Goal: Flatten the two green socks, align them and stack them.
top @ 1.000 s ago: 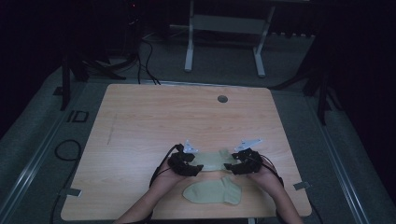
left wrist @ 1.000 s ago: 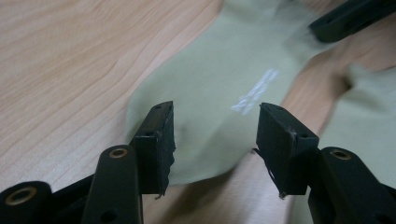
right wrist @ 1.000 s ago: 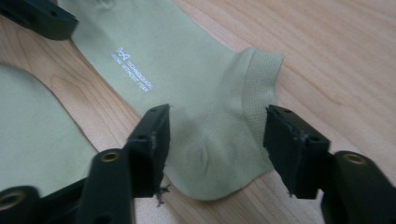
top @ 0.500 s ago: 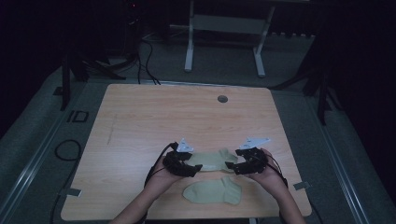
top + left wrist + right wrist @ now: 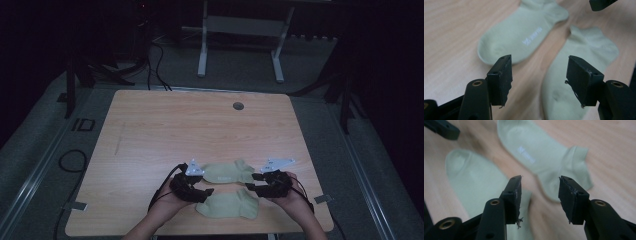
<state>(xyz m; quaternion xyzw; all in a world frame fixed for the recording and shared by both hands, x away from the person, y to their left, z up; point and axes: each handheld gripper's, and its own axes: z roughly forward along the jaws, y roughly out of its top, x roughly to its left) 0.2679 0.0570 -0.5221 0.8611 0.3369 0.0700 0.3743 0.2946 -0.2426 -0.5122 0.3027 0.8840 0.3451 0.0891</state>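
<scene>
Both hands are sitting slightly nearer the bench's front edge than a second ago; the socks are lying unchanged. High view: the left gripper (image 5: 206, 191) and right gripper (image 5: 253, 185) are hovering at opposite ends of two pale green fabric ankle socks on the light wooden bench (image 5: 165, 130); the far sock (image 5: 227, 171) is lying just beyond the near sock (image 5: 227, 205). Left gripper view: its black fingers (image 5: 500, 77) are standing wide apart, holding nothing, with both socks beyond them. Right gripper view: its fingers (image 5: 514, 196) are standing moderately apart, empty, above the socks' cuff ends.
</scene>
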